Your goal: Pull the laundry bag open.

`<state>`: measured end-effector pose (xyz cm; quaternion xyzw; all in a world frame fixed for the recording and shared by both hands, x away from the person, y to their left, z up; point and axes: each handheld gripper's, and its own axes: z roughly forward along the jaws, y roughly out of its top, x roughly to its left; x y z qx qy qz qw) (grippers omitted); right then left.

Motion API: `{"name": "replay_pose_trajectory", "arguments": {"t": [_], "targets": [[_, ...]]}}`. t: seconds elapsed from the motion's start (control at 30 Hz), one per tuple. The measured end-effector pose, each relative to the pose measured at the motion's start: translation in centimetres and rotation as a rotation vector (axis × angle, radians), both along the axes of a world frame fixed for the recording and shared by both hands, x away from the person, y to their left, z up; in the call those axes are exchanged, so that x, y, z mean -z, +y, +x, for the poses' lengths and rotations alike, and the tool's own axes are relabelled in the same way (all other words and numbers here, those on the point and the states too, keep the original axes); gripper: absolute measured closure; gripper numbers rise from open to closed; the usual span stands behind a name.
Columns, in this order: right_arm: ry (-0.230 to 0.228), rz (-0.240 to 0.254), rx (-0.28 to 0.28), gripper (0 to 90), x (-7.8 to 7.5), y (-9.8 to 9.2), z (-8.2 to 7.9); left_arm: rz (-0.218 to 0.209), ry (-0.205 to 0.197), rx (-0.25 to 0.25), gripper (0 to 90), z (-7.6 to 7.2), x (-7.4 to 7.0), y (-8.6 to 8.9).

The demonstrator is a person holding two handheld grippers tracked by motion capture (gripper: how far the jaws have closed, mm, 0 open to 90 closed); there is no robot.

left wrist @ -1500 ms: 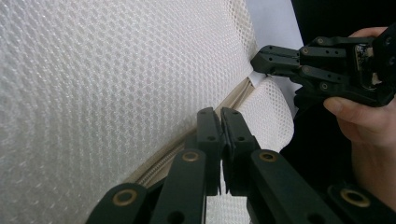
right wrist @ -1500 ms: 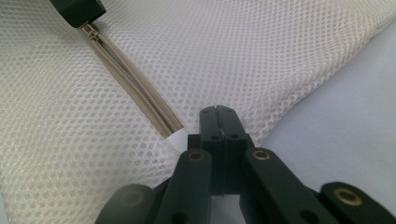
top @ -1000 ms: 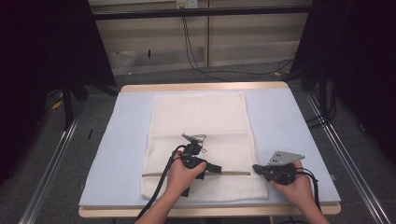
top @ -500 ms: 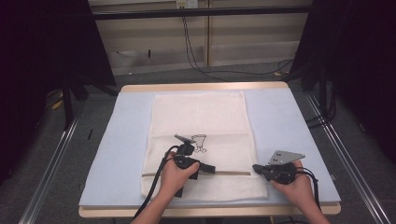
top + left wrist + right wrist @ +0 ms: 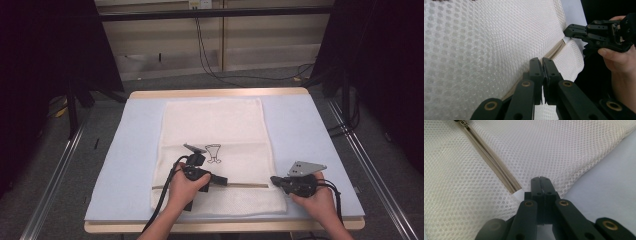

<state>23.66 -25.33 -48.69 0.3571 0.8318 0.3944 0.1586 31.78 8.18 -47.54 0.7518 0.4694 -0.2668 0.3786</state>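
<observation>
**Zipper snag risk on the mesh bag**

Your white mesh laundry bag lies flat on the pale blue mat, its beige zipper running across the near end. Your left gripper sits over the zipper line with its jaws pressed together; in the left gripper view you cannot tell whether the slider, a pinch of mesh, or nothing at all is between the tips. Your right gripper has its jaws closed at the bag's right edge, by the zipper's end and a small white tab, apparently clamping the fabric there.

Likely trouble from here:

- If the left jaws have mesh rather than the pull, dragging along the zipper will bunch the net into the teeth and jam it.
- If the right grip is shallow, it may slip off the edge, and the whole bag will slide instead of the zipper moving.
- Pulling upward instead of along the track would lift and wrinkle the bag.
</observation>
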Motion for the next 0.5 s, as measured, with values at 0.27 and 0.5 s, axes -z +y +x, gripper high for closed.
{"name": "replay_pose_trajectory", "arguments": {"t": [0.27,0.5], "targets": [[-0.002,0.003,-0.004,90.0,0.02,0.00,0.02,-0.001,0.003,-0.001,87.4,-0.03,0.15,0.41],[0.000,0.004,-0.002,90.0,0.02,0.00,0.02,0.001,0.013,-0.010,87.4,0.05,0.04,0.92]]}}
